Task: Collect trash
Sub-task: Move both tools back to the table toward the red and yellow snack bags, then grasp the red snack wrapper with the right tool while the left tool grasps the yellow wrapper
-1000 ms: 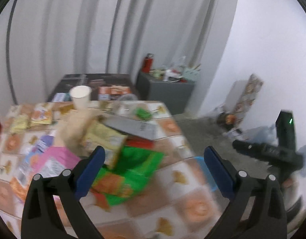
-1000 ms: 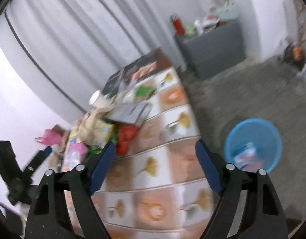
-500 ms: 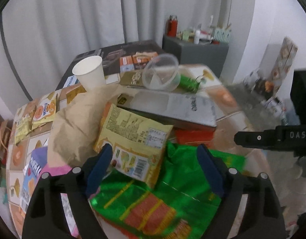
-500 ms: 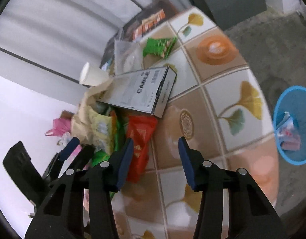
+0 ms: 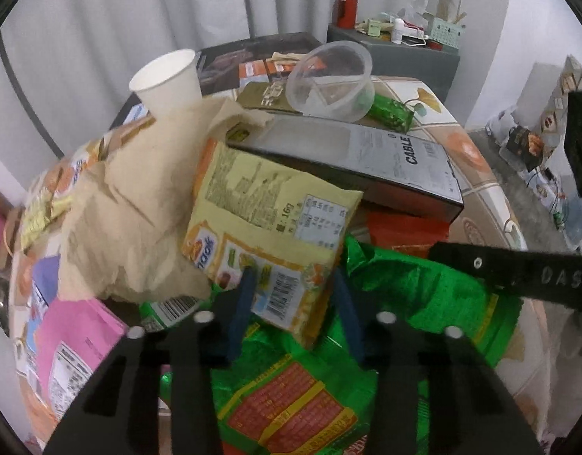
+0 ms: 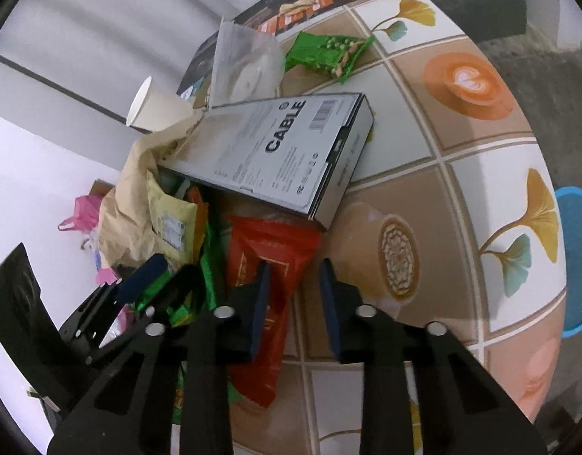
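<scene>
A heap of trash lies on the tiled table (image 6: pixel 461 174). My left gripper (image 5: pixel 293 284) is half closed, its blue fingers astride the lower corner of a yellow snack bag (image 5: pixel 268 220) that lies over a green wrapper (image 5: pixel 404 303). My right gripper (image 6: pixel 291 276) is half closed over the edge of a red wrapper (image 6: pixel 268 242); I cannot tell if it grips it. The left gripper also shows in the right wrist view (image 6: pixel 154 276). A grey CABLE box (image 6: pixel 283 151) lies behind, with a paper cup (image 5: pixel 169 79), a clear plastic cup (image 5: pixel 329 79) and a brown paper bag (image 5: pixel 139 204).
A blue bin (image 6: pixel 575 258) stands on the floor to the right of the table. A small green wrapper (image 6: pixel 325 53) lies at the table's far end. A pink packet (image 5: pixel 71 337) lies at the left. A grey cabinet (image 5: pixel 404 57) with clutter stands behind.
Both grippers have moved down and in toward the heap and narrowed their jaws. The left now straddles the yellow bag, the right the red wrapper.
</scene>
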{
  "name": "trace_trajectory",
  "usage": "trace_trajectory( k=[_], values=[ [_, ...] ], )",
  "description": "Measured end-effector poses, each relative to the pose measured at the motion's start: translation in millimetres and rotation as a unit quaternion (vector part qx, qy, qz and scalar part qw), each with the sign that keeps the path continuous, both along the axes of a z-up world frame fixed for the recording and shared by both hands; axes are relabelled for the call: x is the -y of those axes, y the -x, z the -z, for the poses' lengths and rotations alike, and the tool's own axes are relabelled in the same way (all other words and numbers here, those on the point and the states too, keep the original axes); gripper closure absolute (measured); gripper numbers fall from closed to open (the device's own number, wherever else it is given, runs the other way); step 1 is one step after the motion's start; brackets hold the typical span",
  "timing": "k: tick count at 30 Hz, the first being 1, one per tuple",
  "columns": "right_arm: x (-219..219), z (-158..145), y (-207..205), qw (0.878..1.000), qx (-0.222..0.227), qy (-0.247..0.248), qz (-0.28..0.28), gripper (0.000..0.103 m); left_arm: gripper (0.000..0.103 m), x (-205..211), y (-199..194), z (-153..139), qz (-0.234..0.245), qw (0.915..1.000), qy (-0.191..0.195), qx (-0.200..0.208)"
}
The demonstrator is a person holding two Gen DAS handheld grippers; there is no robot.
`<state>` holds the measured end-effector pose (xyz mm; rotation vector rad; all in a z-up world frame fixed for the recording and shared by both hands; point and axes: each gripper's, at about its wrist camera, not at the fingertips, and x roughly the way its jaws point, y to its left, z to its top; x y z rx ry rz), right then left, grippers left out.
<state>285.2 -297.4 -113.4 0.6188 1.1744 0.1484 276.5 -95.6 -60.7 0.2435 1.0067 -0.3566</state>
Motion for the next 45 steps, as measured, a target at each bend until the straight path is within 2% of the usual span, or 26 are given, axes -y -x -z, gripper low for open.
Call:
trace_trajectory(
  k=[1, 5, 9, 22, 27, 29, 31, 33, 36, 39, 42, 45],
  values=[
    [-1, 1, 0, 1.0, -0.001, 0.0, -0.002, 0.087, 0.075, 0, 0, 1, 0.0, 1.0, 0.002, -0.002],
    [-1, 0, 1, 1.0, 0.0, 0.001, -0.003, 0.091, 0.086, -1, 3, 0, 0.005, 0.9999, 0.009, -0.002],
    [-1, 0, 4, 1.0, 0.006, -0.003, -0.004, 0.095, 0.103, -4, 7, -5, 0.005, 0.9998, 0.02, 0.001],
    [14, -14, 32, 1.0, 0.021, 0.002, 0.012, 0.097, 0.103, -21, 32, -27, 0.013, 0.9983, 0.051, 0.024],
    [25, -24, 49, 0.999, 0.03, 0.015, 0.02, 0.097, 0.103, -23, 28, -28, 0.012, 0.9971, 0.075, -0.004],
    [31, -27, 59, 0.999, 0.034, 0.024, 0.023, 0.097, 0.093, -20, 22, -30, 0.013, 0.9965, 0.081, -0.014],
    [34, -26, 64, 0.999, 0.033, 0.023, 0.029, 0.097, 0.056, -11, 13, -32, 0.017, 0.9969, 0.075, -0.014],
    [37, -23, 67, 0.999, 0.031, 0.022, 0.035, 0.097, 0.045, 2, 4, -33, 0.02, 0.9985, 0.05, -0.006],
    [43, -19, 71, 0.999, 0.028, 0.016, 0.042, 0.097, 0.04, 27, -11, -26, 0.031, 0.9994, -0.013, 0.006],
    [46, -18, 71, 0.999, 0.028, 0.015, 0.044, 0.097, 0.039, 44, -23, -11, 0.033, 0.9957, -0.083, 0.025],
    [50, -17, 74, 0.999, 0.029, 0.014, 0.045, 0.097, 0.04, 48, -29, -1, 0.023, 0.9926, -0.113, 0.037],
    [50, -15, 73, 0.999, 0.029, 0.01, 0.042, 0.097, 0.054, 47, -30, 0, 0.018, 0.9923, -0.114, 0.046]
  ],
)
